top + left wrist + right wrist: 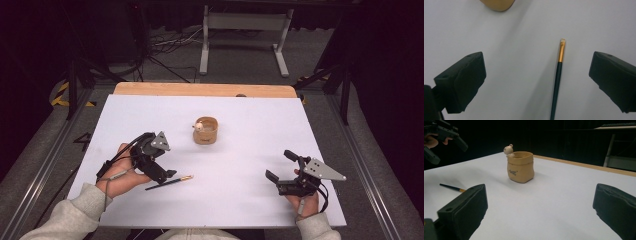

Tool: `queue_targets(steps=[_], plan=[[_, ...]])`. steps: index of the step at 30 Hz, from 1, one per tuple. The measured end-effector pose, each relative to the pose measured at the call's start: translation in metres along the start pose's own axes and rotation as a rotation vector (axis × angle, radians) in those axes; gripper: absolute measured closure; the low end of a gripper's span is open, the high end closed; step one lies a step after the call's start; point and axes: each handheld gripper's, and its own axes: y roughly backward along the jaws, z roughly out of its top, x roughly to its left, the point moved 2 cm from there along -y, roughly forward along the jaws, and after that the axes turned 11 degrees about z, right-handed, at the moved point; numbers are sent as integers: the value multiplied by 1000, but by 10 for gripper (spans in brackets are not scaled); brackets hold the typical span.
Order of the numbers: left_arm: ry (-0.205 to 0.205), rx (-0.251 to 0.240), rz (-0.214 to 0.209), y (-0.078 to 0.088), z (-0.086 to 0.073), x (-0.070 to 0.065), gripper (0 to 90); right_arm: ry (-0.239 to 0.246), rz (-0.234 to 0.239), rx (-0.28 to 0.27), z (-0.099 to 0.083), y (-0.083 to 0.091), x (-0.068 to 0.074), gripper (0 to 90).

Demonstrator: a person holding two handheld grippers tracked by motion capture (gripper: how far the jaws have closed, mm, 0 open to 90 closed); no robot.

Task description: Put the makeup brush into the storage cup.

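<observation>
A thin dark paintbrush (pixel 170 181) with a gold ferrule lies on the white table cover, left of centre. My left gripper (pixel 161 172) hovers over its handle, pointing down, open. In the left gripper view the paintbrush (pixel 559 75) lies between the spread jaws, nearer the right one, untouched by my left gripper (pixel 537 67). A tan sack-shaped pot (pixel 205 131) with a small figure on its rim stands mid-table. My right gripper (pixel 280 166) rests open at the front right, aimed at the pot (pixel 521 166), with nothing in my right gripper (pixel 540 200).
The white cover (pixel 240 200) spans the table, and a wooden edge (pixel 200 89) shows along the far side. Beyond it stand a metal frame (pixel 245 30) and floor cables. In the right gripper view the paintbrush (pixel 451 187) and left gripper (pixel 444 137) appear at far left.
</observation>
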Motion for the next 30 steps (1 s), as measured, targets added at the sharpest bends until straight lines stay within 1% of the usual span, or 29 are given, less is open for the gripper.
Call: queue_targets(steps=[3,4,5,7,8,11,17,20,22,23,26,29,30], plan=[[-7,30,1,-3,2,0,23,-4,5,-1,0,0,0,0],[-10,40,0,-3,3,-1,24,-13,9,0,0,0,-1,1],[-10,40,0,-3,3,-1,24,-13,9,0,0,0,-1,1],[-19,70,-9,-6,5,-2,26,-19,11,4,-1,0,-2,2],[-19,70,-9,-6,5,-2,26,-19,11,4,-1,0,-2,2],[-33,97,-14,-9,6,-3,27,-20,13,4,-1,0,-1,3],[-41,124,-19,-14,7,-4,35,-25,17,5,-1,0,-2,3],[-37,134,-48,-17,7,-5,41,-34,26,12,-1,-1,-2,3],[-33,138,-55,-19,6,-5,45,-43,32,16,-2,-1,-2,6],[-33,149,-61,-20,6,-5,48,-45,35,17,-2,-1,-2,10],[-34,160,-75,-24,5,-6,52,-44,39,18,-2,-2,-2,13],[-45,162,-84,-26,6,-8,57,-46,41,18,-2,-1,-2,15],[-55,165,-89,-26,6,-8,60,-47,40,16,-2,-1,-2,16]])
